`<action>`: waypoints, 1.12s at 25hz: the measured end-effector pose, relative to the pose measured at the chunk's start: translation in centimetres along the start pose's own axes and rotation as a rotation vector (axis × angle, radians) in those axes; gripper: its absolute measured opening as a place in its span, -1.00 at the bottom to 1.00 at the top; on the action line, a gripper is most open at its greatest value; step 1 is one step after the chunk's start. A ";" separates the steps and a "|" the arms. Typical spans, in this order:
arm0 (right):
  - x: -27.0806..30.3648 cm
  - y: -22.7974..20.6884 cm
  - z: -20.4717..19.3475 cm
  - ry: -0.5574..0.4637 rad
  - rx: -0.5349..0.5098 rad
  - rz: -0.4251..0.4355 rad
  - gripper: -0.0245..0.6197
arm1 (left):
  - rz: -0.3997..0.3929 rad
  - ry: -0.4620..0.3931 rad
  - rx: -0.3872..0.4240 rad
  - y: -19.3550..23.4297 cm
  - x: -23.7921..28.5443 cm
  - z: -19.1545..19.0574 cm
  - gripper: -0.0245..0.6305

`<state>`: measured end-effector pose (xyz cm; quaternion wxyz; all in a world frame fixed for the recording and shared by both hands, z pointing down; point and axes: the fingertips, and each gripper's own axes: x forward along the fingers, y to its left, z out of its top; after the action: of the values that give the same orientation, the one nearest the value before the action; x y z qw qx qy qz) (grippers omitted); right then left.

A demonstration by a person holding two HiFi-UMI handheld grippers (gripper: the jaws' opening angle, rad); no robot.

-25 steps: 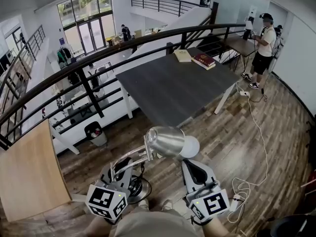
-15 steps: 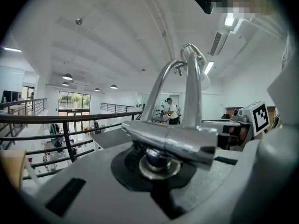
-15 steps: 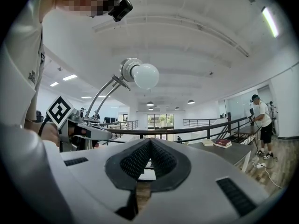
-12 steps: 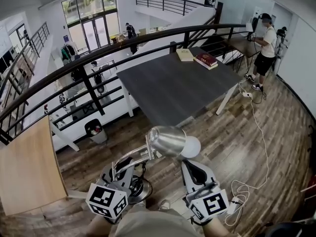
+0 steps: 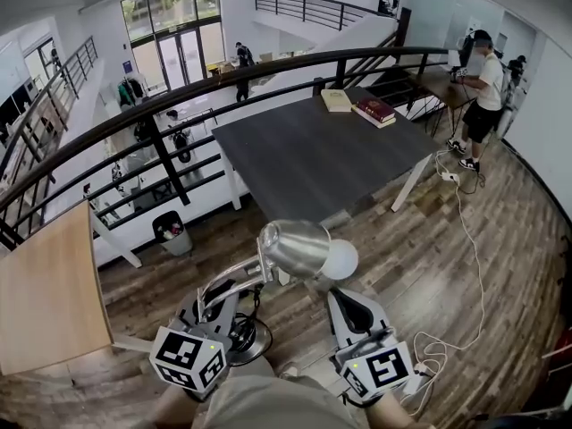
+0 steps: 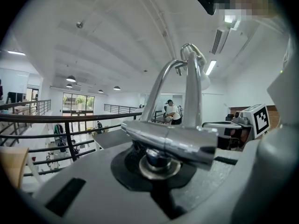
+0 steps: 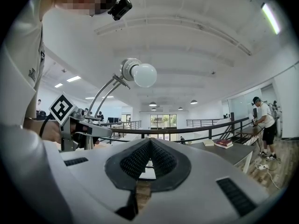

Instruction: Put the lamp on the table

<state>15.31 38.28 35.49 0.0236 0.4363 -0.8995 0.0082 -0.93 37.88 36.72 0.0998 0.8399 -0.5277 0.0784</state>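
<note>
A silver desk lamp [image 5: 295, 247] with a white bulb [image 5: 340, 259] hangs over the wooden floor, short of the dark table [image 5: 304, 164]. My left gripper [image 5: 207, 307] is shut on the lamp's metal arm near its round base [image 5: 243, 340]. In the left gripper view the lamp's bar [image 6: 170, 140] lies across my left gripper [image 6: 159, 166] and its arm [image 6: 191, 101] rises upward. My right gripper [image 5: 347, 309] is shut and empty, just right of the lamp. From the right gripper view the bulb [image 7: 144, 74] shows up and to the left of the right gripper [image 7: 149, 146].
Two books [image 5: 374, 110] lie at the table's far end. A black railing [image 5: 170, 164] runs behind and left of the table. A wooden panel [image 5: 45, 284] stands at the left, a bin [image 5: 168, 237] below the railing. A white cable [image 5: 465, 239] trails over the floor; a person [image 5: 481, 96] stands far right.
The view has shifted slightly, and the table and railing sit a little lower and closer. The lamp stays in my left gripper; the right gripper keeps its place beside it.
</note>
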 end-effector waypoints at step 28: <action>10.3 -7.2 -2.1 -0.074 -0.030 0.054 -0.93 | 0.007 -0.038 -0.012 5.6 11.6 -0.3 -0.93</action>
<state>14.71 25.79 38.10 -0.0033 0.4114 -0.9112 -0.0206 -1.03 25.48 40.27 0.0945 0.8386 -0.5331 0.0599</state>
